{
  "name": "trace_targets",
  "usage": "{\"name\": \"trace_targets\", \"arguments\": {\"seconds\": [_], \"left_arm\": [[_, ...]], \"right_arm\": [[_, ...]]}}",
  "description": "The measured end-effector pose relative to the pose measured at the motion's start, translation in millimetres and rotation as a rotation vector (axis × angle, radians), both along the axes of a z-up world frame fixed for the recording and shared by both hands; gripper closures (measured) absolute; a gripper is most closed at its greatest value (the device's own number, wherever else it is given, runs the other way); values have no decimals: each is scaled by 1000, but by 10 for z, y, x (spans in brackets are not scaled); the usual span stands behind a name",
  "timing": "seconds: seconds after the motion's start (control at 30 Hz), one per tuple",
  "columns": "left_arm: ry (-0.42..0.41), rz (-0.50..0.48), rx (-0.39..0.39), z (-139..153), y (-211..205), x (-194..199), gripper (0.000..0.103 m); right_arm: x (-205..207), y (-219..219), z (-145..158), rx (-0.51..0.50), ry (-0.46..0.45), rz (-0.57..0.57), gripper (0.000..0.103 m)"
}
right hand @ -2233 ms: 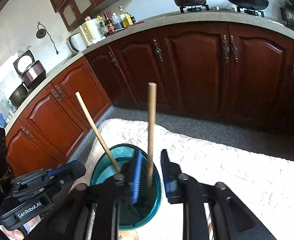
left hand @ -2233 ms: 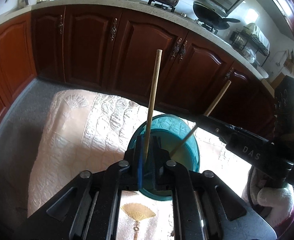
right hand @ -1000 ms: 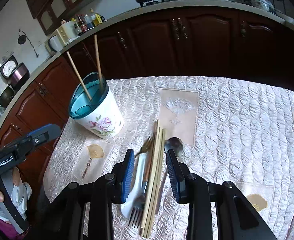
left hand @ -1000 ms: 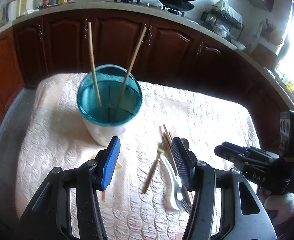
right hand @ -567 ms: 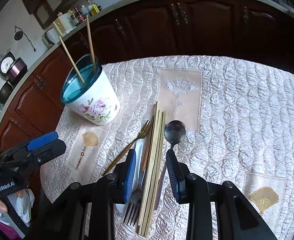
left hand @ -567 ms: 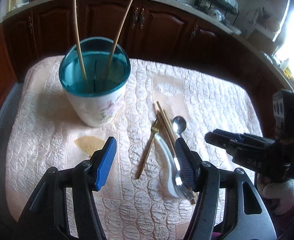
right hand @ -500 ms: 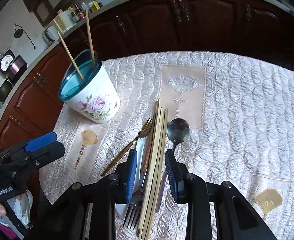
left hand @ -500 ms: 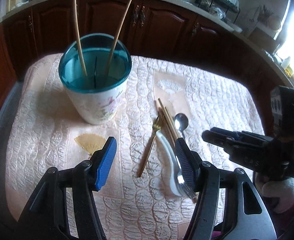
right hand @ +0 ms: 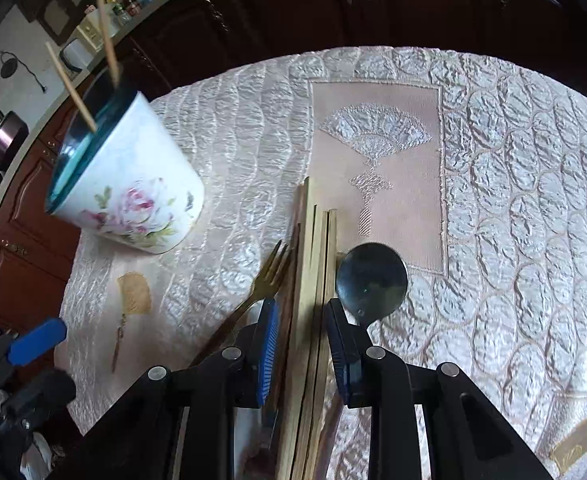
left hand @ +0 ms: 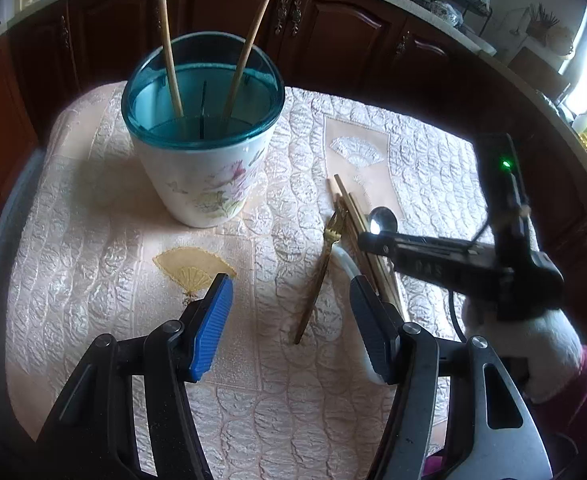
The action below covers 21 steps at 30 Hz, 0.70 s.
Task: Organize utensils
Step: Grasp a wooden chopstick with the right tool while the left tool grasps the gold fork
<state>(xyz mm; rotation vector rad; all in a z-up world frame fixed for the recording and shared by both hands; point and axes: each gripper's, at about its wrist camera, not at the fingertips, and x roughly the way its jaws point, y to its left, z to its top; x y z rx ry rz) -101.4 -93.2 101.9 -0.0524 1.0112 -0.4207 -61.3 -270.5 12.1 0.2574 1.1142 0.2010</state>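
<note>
The right gripper (right hand: 303,344) is low over the quilted tablecloth (right hand: 493,184) with its jaws spread, straddling the bundle of wooden chopsticks (right hand: 313,248) that lies flat between a gold fork (right hand: 267,276) and a steel spoon (right hand: 371,280); contact between the pads and the chopsticks cannot be confirmed. The left gripper (left hand: 289,320) hovers above the cloth with its jaws wide apart and holding nothing, the fork handle lying between them. The floral utensil holder (left hand: 203,152) stands upright well apart from the bundle, with two chopsticks (left hand: 169,40) leaning inside it.
</note>
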Motion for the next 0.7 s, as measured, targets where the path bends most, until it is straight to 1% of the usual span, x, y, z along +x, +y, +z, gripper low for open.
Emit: {"name": "trace_targets", "arguments": {"seconds": [0.03,0.1,0.13,0.27,0.4,0.5,0.57,0.63,0.67,0.7], "left_arm": [[3,-1,1,-17,-4,6,42],[8,-4,6,-56,-20,21,42],[11,-6,10,-79,-31,28,42],[32,-10,22,-203,-87,90,42],[53,-26,42,-365,-187,184,42],[58,-50,55,-469,-292,240,44],[68,-67,67,-543,-360,287,52],[92,-94,80,-627,-439,337,63],[102,-102,91,-668,-482,357,66],[107,-106,102,-701,-517,372,71]], "right_arm": [[24,-2,-10,-5,-3,-1,84],[48,-22,-12,3,-6,-2,95],[50,-37,-11,24,-3,0,97],[0,-66,13,22,-10,10,97],[-206,-249,102,50,-27,-6,97],[-385,-400,230,65,-48,-20,97],[-507,-544,301,74,-59,-39,97],[-619,-653,345,72,-62,-55,97],[-684,-666,367,69,-61,-61,97],[-726,-717,368,66,-56,-68,97]]}}
